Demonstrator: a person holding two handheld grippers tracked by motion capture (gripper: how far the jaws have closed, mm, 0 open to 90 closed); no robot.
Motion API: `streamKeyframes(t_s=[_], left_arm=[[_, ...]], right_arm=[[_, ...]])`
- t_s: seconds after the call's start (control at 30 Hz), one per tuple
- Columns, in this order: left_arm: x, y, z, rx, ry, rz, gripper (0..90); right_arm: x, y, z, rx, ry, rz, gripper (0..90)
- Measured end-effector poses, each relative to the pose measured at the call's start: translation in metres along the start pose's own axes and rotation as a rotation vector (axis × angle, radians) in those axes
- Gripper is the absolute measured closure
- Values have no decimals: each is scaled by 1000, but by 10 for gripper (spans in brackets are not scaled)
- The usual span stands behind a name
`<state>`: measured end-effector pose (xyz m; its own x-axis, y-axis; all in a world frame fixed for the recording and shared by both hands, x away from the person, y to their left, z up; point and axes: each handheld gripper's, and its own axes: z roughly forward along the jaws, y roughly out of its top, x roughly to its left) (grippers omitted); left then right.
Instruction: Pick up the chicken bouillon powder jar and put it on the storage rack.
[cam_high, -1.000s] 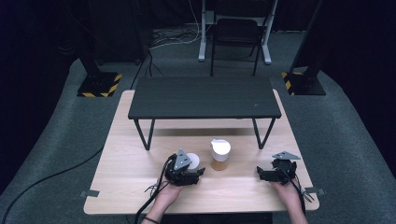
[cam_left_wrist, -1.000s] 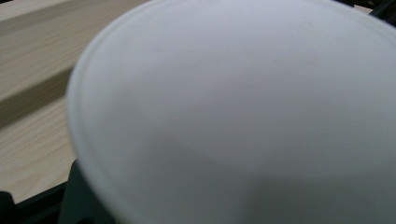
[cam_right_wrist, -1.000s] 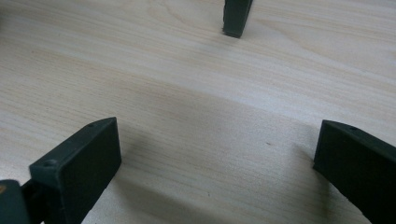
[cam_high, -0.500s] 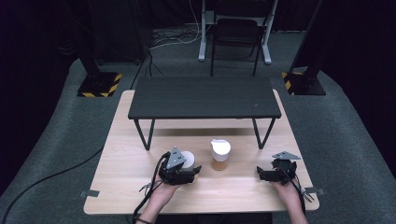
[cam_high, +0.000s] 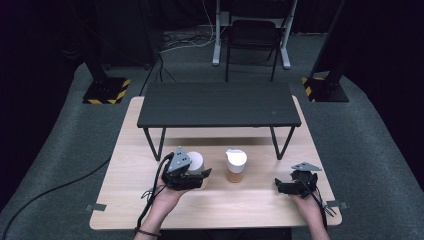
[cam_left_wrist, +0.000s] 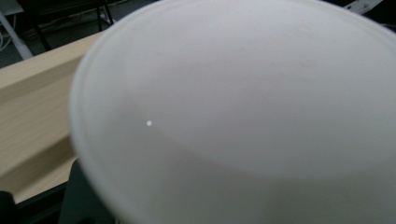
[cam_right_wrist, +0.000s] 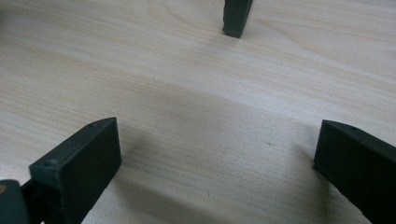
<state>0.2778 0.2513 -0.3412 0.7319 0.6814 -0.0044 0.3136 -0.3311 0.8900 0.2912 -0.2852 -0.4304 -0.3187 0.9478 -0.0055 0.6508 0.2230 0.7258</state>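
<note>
Presently, the grasping step is judged to be in hand. The white cup (cam_high: 195, 162) is held off the desk (cam_high: 125, 150), tilted, just left of the lidded cup (cam_high: 235, 165), by the left gripper (cam_high: 200, 176); its jaws are hidden behind the cup, so closure cannot be told. The right gripper (cam_high: 280, 186), well right of the lidded cup, is rested with jaws released. Next, a carry toward the lidded cup is probably required.

table (cam_high: 250, 210) — pale matt wood | cup (cam_left_wrist: 243, 107) — smooth white (paper-like) | shelf (cam_high: 220, 104) — matt black
</note>
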Motion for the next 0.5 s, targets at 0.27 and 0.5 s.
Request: streamKeyframes(t_s=[0.27,0.5], left_arm=[[16,28,-12,-13,-3,7,340],[27,44,-19,-23,-9,0,340]], right_arm=[[0,0,0,0,0,0,0],[0,0,0,0,0,1,0]])
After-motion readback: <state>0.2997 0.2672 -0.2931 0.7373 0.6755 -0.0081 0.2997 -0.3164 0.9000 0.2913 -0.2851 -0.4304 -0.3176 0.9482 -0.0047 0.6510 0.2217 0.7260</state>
